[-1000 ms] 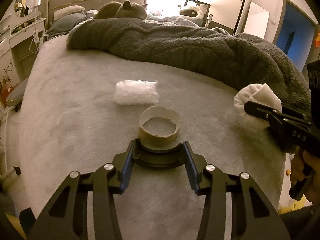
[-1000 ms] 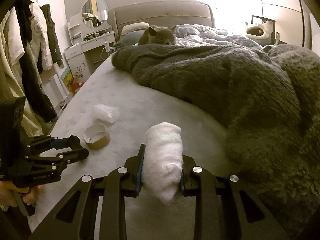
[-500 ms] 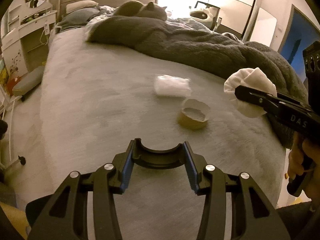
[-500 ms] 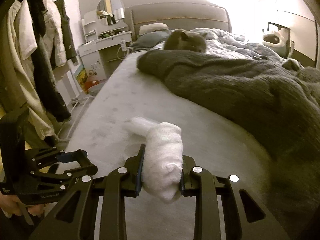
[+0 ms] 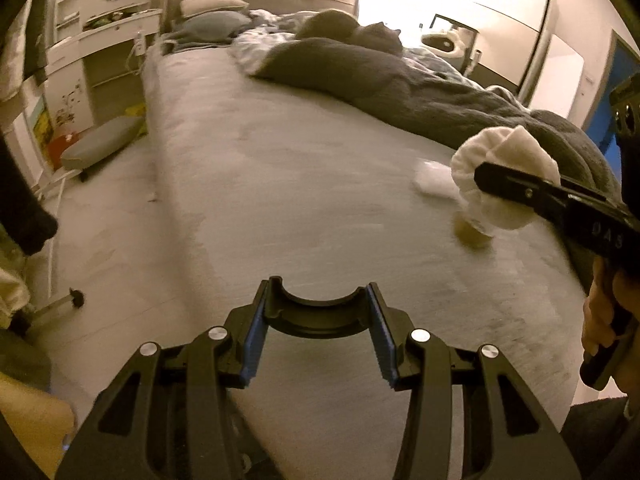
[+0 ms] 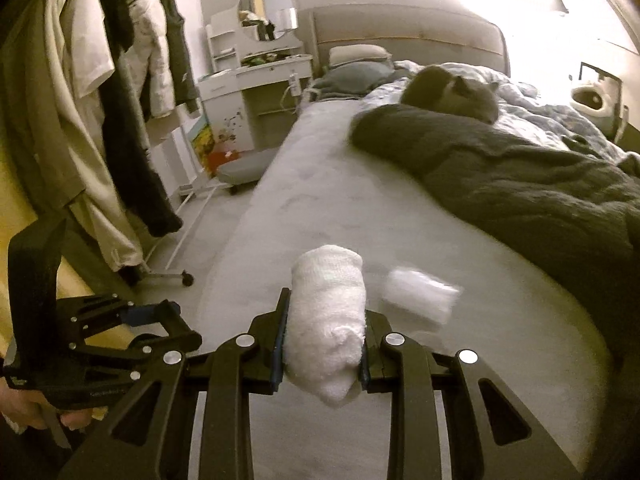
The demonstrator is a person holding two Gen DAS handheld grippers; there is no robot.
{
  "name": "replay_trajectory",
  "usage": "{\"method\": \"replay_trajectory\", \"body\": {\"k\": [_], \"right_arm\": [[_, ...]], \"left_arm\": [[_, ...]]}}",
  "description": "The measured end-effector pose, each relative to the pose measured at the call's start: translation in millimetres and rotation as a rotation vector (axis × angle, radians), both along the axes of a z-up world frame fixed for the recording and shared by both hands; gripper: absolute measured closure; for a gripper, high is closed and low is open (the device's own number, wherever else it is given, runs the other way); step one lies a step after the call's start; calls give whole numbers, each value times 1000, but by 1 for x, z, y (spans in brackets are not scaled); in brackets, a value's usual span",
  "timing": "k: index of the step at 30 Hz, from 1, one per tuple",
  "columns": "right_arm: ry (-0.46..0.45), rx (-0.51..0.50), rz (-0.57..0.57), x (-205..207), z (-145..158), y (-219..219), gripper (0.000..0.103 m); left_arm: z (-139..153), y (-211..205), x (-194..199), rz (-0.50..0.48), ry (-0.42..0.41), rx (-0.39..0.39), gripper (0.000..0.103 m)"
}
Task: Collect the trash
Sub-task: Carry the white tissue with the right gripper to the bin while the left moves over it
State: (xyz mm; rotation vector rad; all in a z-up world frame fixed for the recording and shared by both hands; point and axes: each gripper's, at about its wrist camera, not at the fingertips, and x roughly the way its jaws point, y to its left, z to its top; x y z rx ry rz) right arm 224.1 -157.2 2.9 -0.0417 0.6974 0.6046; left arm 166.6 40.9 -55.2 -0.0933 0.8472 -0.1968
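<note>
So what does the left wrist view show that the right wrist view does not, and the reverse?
Only the left wrist view: the brown tape roll, partly behind the white cloth roll.
Only the right wrist view: the round mirror and hanging clothes.
Both: the cloth roll clamped in the right gripper, the empty left gripper, the plastic packet, the cat.

We see a grey bed point(image 5: 320, 184) carrying a dark blanket point(image 6: 520, 184), a cat point(image 6: 452, 92), pillows point(image 6: 360, 64), a white packet point(image 6: 420, 296) and, in the left view, a blurred brown ring point(image 5: 470, 234).
</note>
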Motion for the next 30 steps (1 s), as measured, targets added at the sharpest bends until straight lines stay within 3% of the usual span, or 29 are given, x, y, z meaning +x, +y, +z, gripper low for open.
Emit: {"method": "replay_trajectory", "body": {"k": [17, 30], "right_arm": [[68, -16, 183, -14, -12, 110, 75], [208, 14, 323, -27, -32, 189, 75]], "left_arm": [[-38, 120, -20, 193, 227, -34, 54], [-75, 168, -43, 220, 373, -11, 53]]}}
